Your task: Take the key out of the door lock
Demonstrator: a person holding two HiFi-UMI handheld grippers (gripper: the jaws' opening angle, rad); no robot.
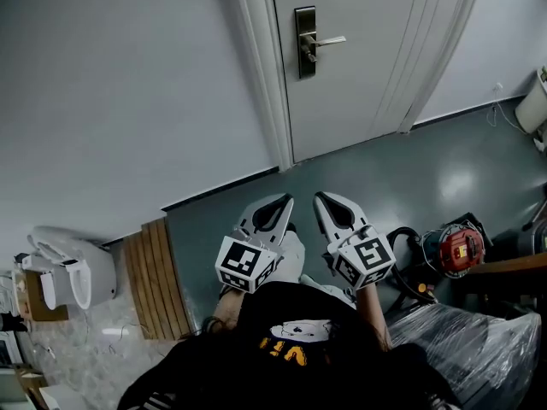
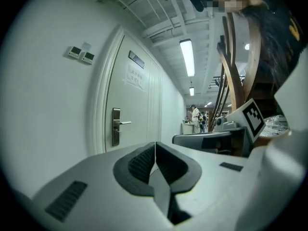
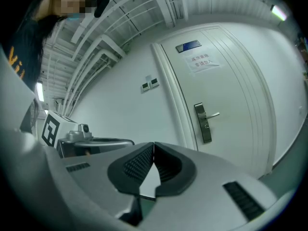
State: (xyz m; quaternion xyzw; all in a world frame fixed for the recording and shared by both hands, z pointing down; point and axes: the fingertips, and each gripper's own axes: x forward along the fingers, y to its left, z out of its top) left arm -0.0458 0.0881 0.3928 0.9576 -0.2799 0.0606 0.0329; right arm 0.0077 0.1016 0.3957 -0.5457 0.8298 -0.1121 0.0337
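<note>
A white door [image 1: 359, 67] stands shut ahead, with a dark metal lock plate [image 1: 305, 41] and a silver lever handle [image 1: 329, 40]. A small stub [image 1: 311, 56] sticks out under the lever; it is too small to tell whether it is the key. My left gripper [image 1: 285, 200] and right gripper [image 1: 320, 196] are side by side low in front of me, well short of the door, both shut and empty. The left gripper view shows the left gripper [image 2: 155, 144] with the lock plate [image 2: 116, 126] far off. The right gripper view shows the right gripper [image 3: 153, 145] and the lock plate [image 3: 204, 123].
A slatted wooden board [image 1: 154, 280] and a white appliance [image 1: 73, 272] lie on the floor at left. A red machine [image 1: 461, 248] and a plastic-wrapped bundle [image 1: 479, 348] sit at right. Wall switches [image 2: 80, 55] are left of the door frame. People stand far down the corridor [image 2: 195, 114].
</note>
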